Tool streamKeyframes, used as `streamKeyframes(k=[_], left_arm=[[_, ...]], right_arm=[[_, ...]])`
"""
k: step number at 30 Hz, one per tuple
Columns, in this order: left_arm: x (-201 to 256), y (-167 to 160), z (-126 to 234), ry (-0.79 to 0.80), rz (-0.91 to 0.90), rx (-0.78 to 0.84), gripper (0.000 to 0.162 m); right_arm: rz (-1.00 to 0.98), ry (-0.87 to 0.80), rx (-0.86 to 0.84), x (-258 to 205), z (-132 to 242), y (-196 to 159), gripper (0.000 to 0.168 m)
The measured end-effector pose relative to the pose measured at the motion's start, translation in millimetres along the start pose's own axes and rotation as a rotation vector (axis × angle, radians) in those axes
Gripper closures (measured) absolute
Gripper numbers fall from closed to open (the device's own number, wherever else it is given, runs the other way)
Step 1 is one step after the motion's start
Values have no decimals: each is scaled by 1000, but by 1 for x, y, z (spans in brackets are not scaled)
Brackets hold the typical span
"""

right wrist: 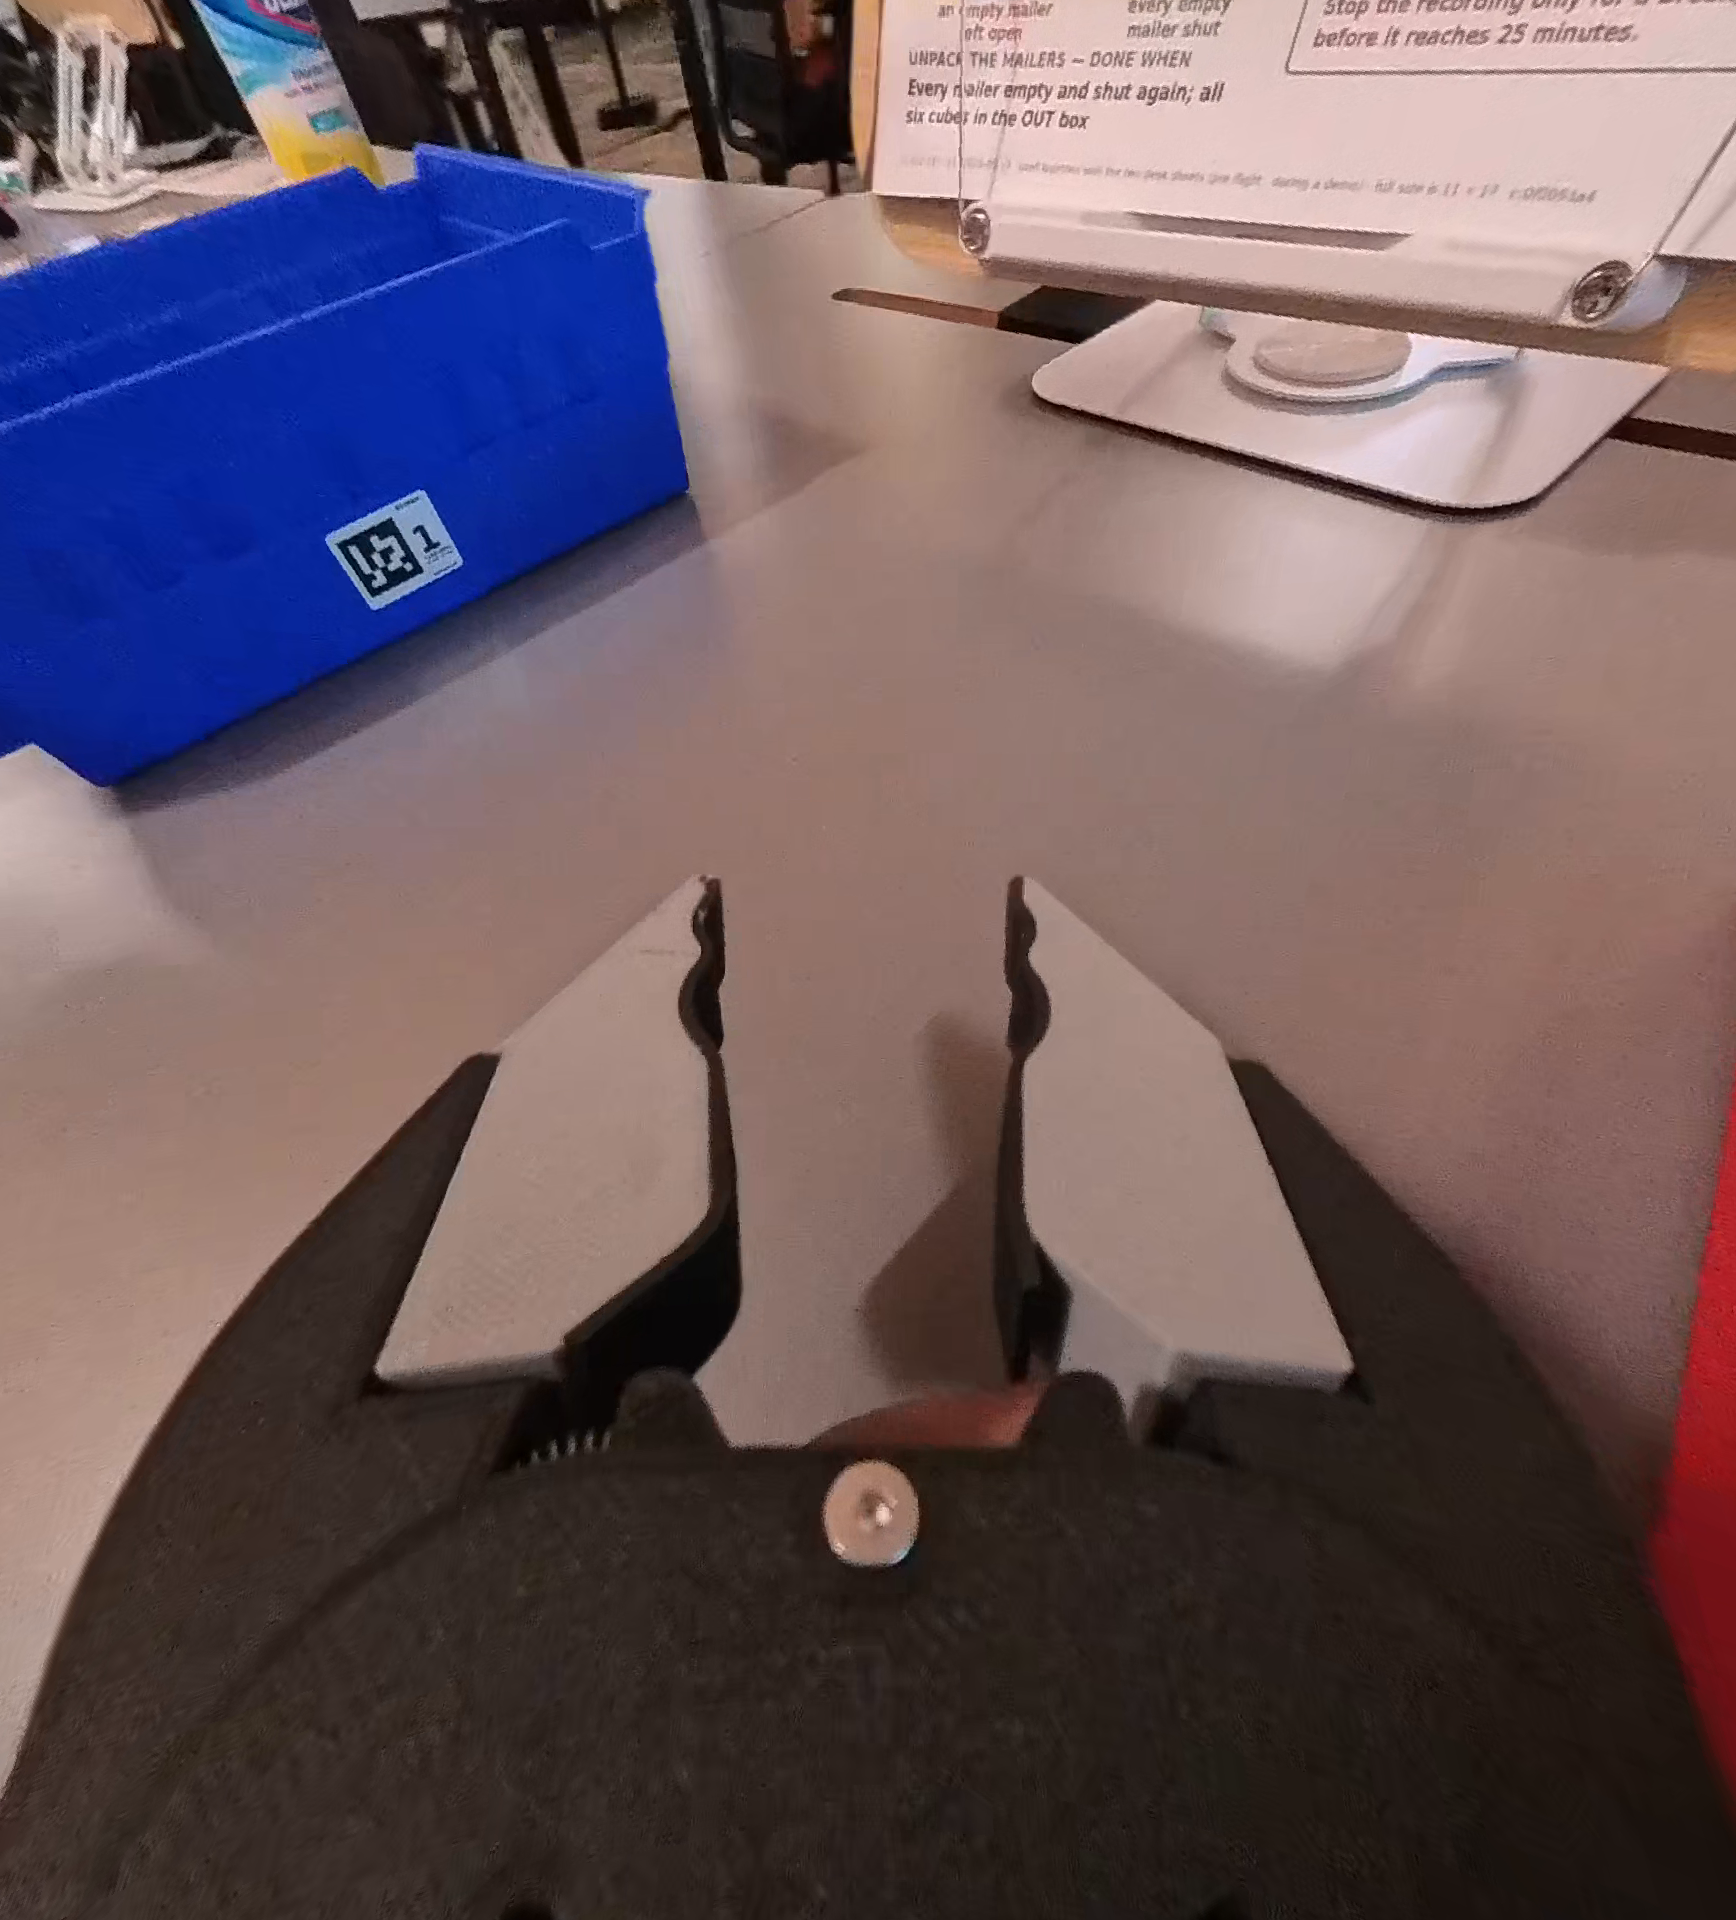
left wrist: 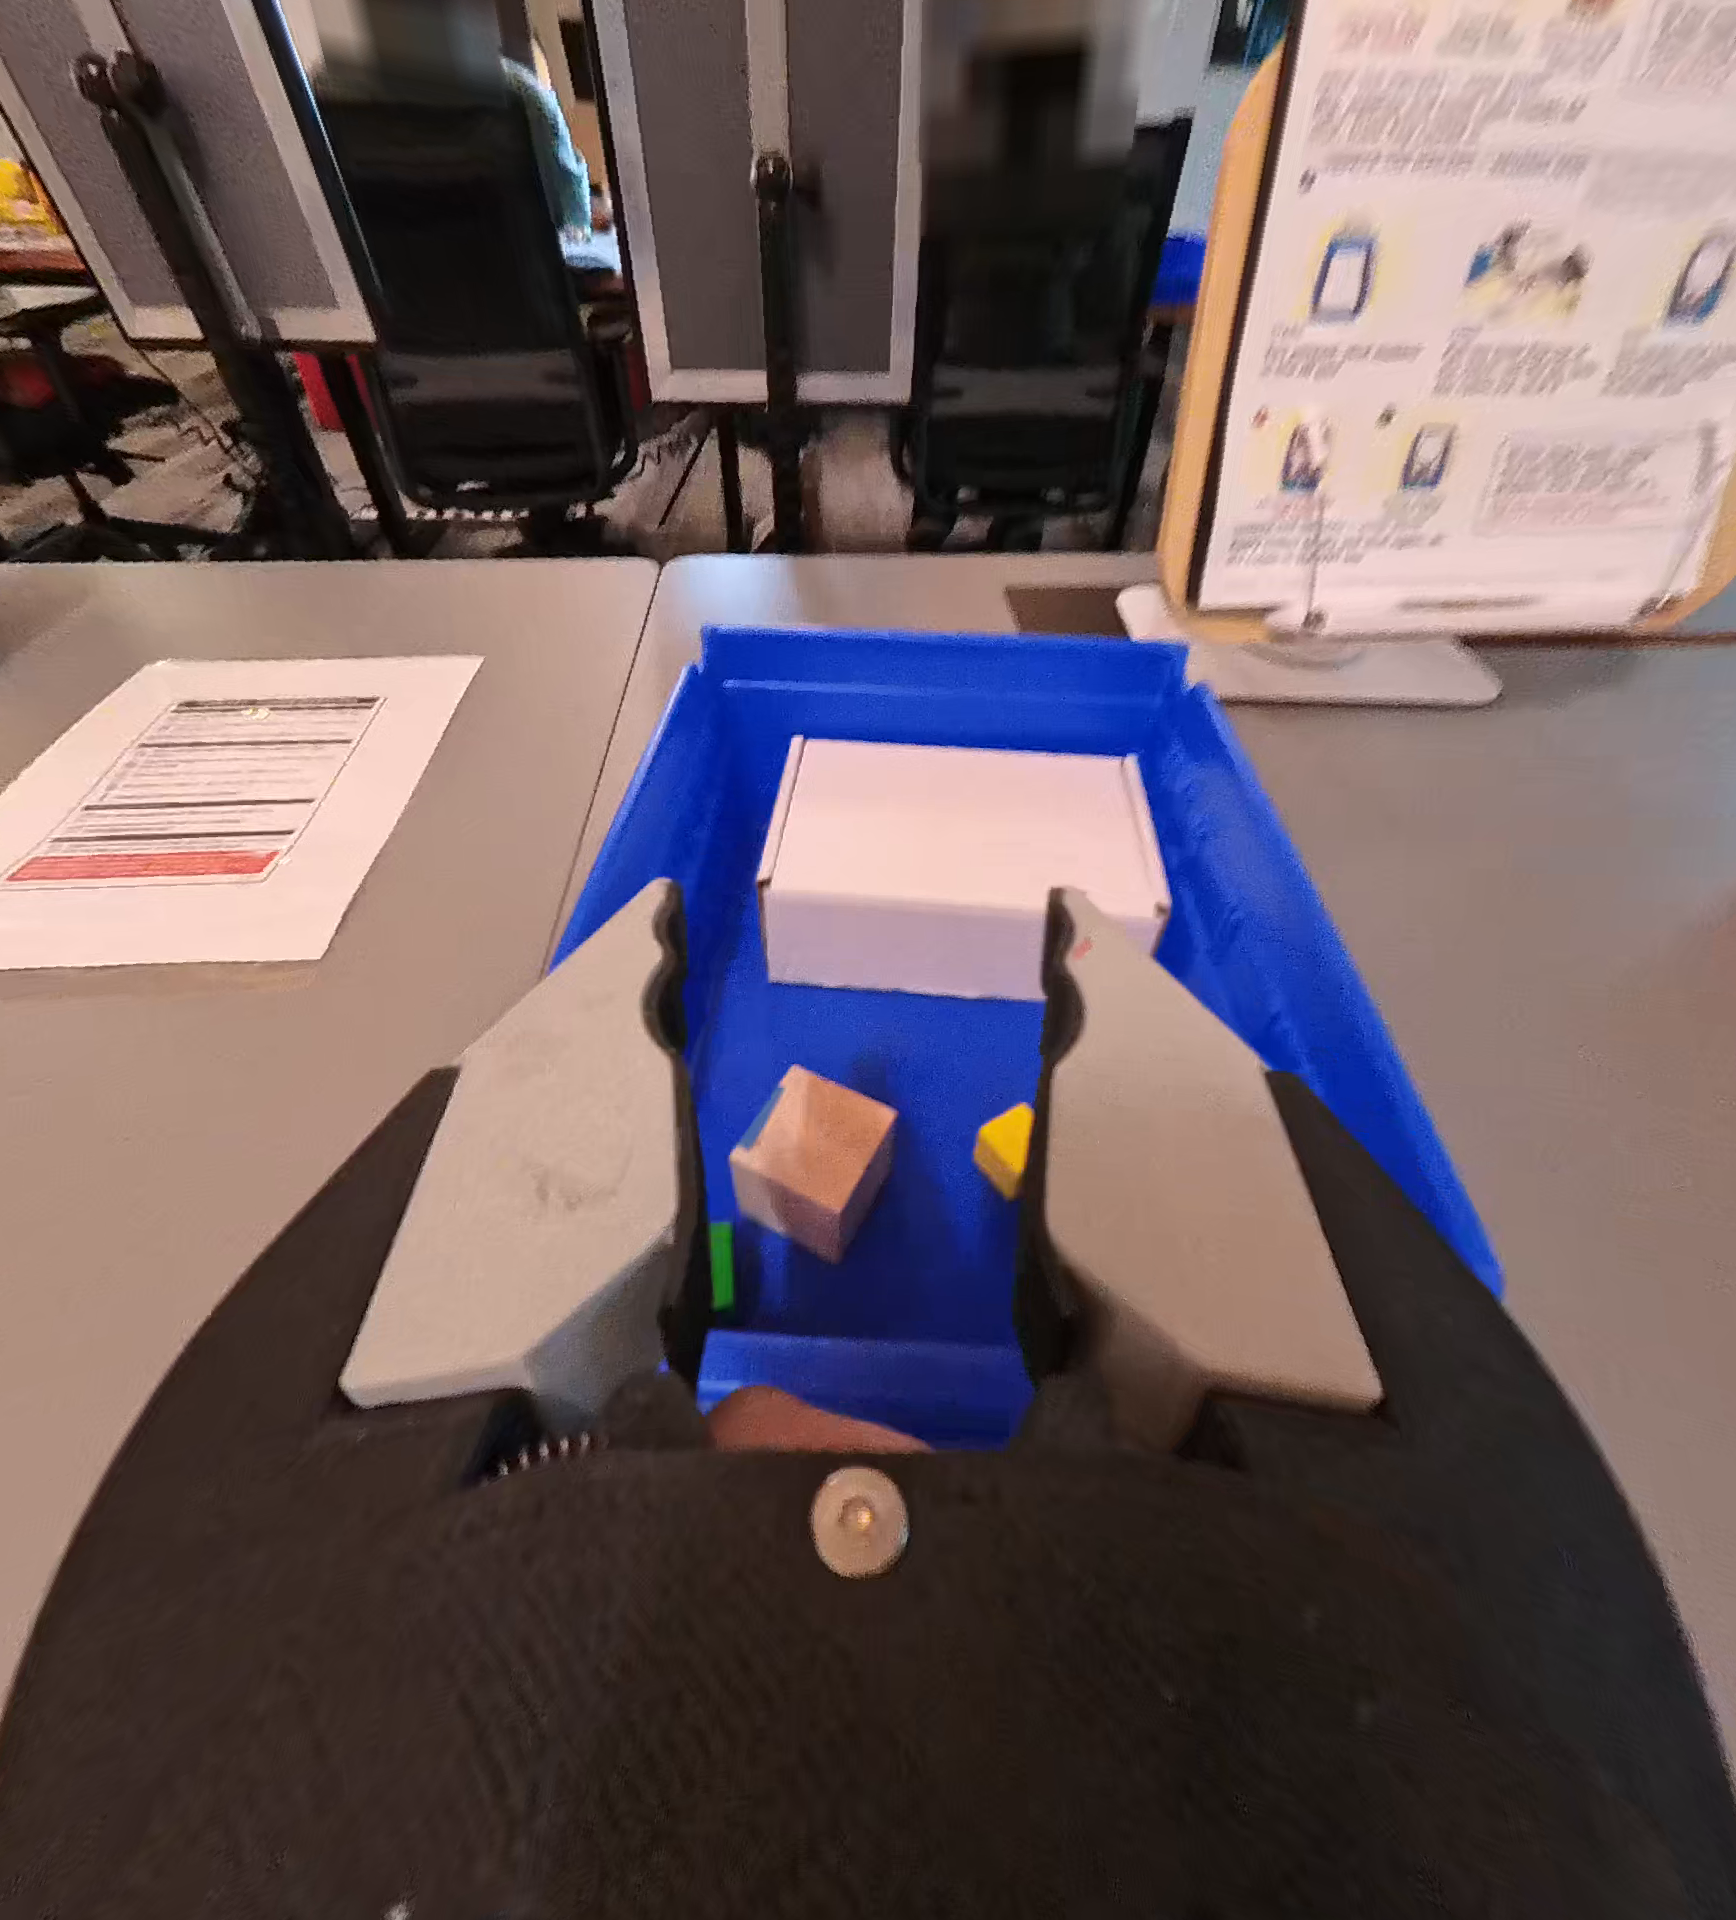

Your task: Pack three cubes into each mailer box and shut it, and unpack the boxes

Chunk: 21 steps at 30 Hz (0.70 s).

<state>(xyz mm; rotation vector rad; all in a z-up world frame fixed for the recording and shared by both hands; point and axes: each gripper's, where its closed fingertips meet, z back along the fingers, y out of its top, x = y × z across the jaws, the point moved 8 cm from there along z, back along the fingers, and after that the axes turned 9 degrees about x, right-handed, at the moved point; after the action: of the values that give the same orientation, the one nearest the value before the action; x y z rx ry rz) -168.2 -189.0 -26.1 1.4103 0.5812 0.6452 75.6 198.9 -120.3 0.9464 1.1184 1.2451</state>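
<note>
Trouble, as I judge it, starts with the blue bin (left wrist: 1290,935): my left gripper (left wrist: 864,914) hangs over it with jaws wide and empty, and a careless descent could catch the bin's wall or shove the white mailer box (left wrist: 957,862). That box sits shut at the far end of the bin, its long side running across, its front face toward me. Nearer lies a wooden cube (left wrist: 814,1158), turned corner-on to my jaws, so a squeeze may twist it loose. A yellow cube (left wrist: 1007,1148) and a green cube (left wrist: 722,1262) are half hidden behind my fingers. My right gripper (right wrist: 864,904) hovers over bare table (right wrist: 1051,675), jaws parted, holding nothing.
</note>
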Motion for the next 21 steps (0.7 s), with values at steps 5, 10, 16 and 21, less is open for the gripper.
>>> streamKeyframes(k=[5,10,16,21], left_arm=[[15,-19,-15,-21,-114,-155,84],[33,-22,-30,-11,-165,-159,79],[18,-23,-84,-45,-135,-266,85],[-20,-21,-136,22,-28,-388,107]], right_arm=[[-31,31,3,-2,4,-1,112],[-81,69,-42,-3,3,-5,111],[-173,144,-86,-4,2,-10,111],[-131,149,-94,-8,2,-10,114]])
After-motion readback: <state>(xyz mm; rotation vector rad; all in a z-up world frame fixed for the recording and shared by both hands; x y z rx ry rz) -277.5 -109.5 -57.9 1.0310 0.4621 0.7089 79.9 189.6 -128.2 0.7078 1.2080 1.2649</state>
